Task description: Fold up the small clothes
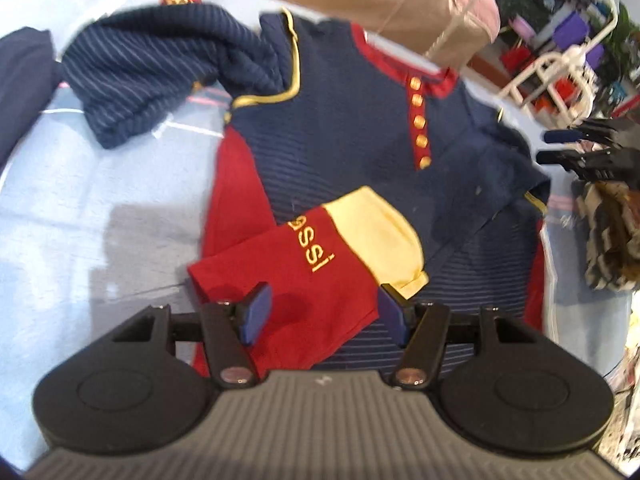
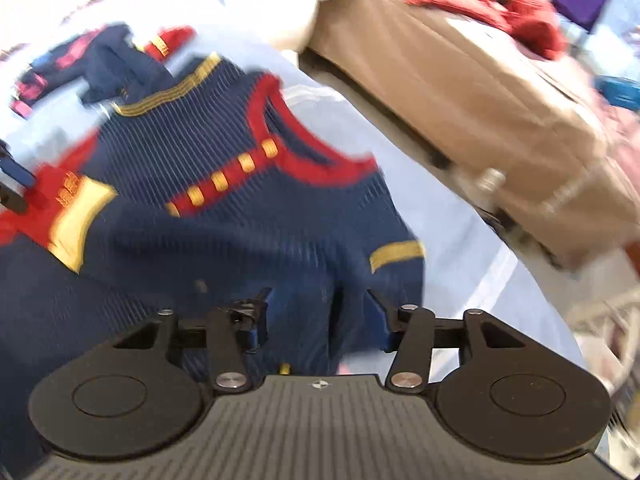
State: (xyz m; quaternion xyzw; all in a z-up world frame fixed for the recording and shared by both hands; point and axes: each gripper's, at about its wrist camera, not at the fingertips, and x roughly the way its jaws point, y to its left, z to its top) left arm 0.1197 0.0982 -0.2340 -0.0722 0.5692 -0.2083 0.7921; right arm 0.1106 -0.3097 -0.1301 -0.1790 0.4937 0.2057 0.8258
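Note:
A small navy shirt [image 1: 340, 120] with a red collar and gold buttons lies flat on the light blue cloth [image 1: 100, 200]. Its red and yellow sleeve [image 1: 320, 248] is folded in across the body. My left gripper [image 1: 325, 312] hovers over the red end of that sleeve, jaws apart, and the fabric under them is flat and unpinched. In the blurred right wrist view, the shirt [image 2: 200, 140] fills the left half. My right gripper [image 2: 318, 316] stands wide open above the navy sleeve [image 2: 396, 256] with the gold band, gripping nothing. It also shows as the right gripper [image 1: 576, 148] at the shirt's right edge.
A crumpled navy striped garment [image 1: 160, 72] lies at the shirt's upper left. A brown cardboard box [image 2: 480, 100] borders the far side, with a red garment [image 2: 520, 0] on it. A patterned cloth [image 1: 608, 232] sits at the right edge, and a white rack [image 1: 560, 68] stands beyond.

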